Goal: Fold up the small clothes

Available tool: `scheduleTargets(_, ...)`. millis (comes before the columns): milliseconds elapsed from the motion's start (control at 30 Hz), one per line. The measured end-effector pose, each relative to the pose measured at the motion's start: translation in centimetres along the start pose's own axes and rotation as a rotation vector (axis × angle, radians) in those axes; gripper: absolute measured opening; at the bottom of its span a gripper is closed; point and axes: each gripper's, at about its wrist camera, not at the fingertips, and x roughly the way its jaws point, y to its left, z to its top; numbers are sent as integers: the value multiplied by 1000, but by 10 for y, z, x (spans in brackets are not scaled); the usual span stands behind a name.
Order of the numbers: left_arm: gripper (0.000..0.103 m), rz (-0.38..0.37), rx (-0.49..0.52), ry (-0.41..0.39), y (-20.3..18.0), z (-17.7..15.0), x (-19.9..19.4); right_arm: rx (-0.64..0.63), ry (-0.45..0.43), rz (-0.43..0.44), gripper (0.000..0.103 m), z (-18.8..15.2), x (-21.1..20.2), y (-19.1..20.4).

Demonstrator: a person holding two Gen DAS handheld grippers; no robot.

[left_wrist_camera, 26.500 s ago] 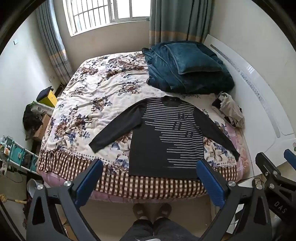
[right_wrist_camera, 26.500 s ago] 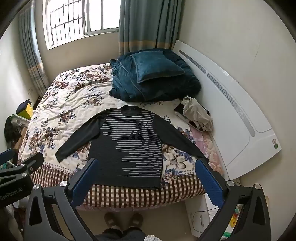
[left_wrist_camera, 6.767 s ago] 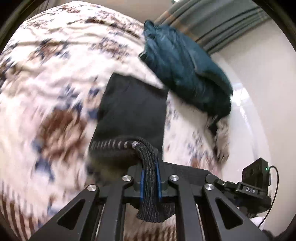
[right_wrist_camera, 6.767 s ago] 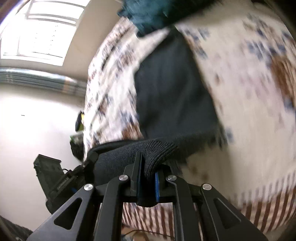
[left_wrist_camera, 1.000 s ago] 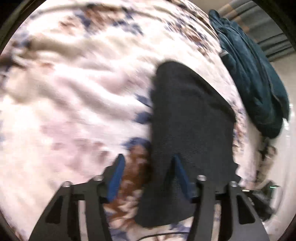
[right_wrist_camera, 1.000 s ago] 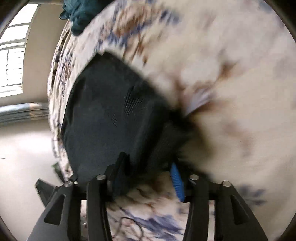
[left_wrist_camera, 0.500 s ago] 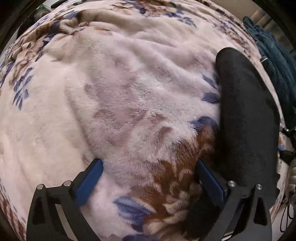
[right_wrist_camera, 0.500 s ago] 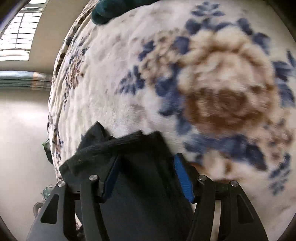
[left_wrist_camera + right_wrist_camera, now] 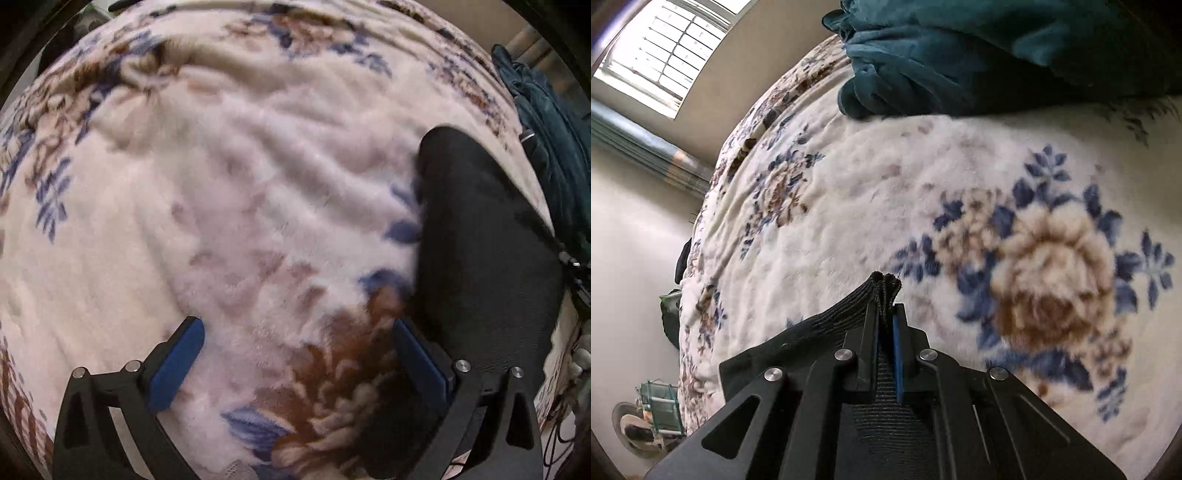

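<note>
Right tongs (image 9: 885, 314) are clamping the sweater (image 9: 487, 258); left tongs (image 9: 295, 354) are gaping over the blanket (image 9: 221, 221), teal bedding (image 9: 960, 55) lying beyond.

Right tongs (image 9: 885, 314) now clamped on sweater (image 9: 846, 314).

Home bedroom: floral bed blanket (image 9: 849, 206), curtained window (image 9: 657, 55).
</note>
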Motion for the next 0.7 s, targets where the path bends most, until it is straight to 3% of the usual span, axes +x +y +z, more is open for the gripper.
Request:
scheduleTargets(100,103,-17,13,9,-12,8,3,15,107,-40,8,6,31,-12)
scheduleTargets(167,103,-9,27,11,-21,12,1,72,228,-50,20,6,44,-28)
scheduleTargets(200,103,-12,38,9,-23,14,1,96,252,-47,36,5,40,-35)
scheduleTargets(233,103,-1,49,2,-26,15,-1,105,251,-41,44,4,30,-40)
scheduleTargets(400,103,-4,73,-18,-31,19,-10,147,318,-55,44,-33,-28,-69)
scheduleTargets(533,103,1,69,-29,-31,4,-24,222,460,-98,44,-83,-26,-89)
scheduleTargets(567,103,-6,70,-26,-34,1,-27,278,466,-80,41,-96,-25,-97)
scheduleTargets(600,103,-21,71,-18,-37,-2,-29,311,433,-58,6,-102,-28,-101)
scheduleTargets(700,103,-34,95,-9,-52,-11,-34,358,277,-12,8,-113,-58,-101)
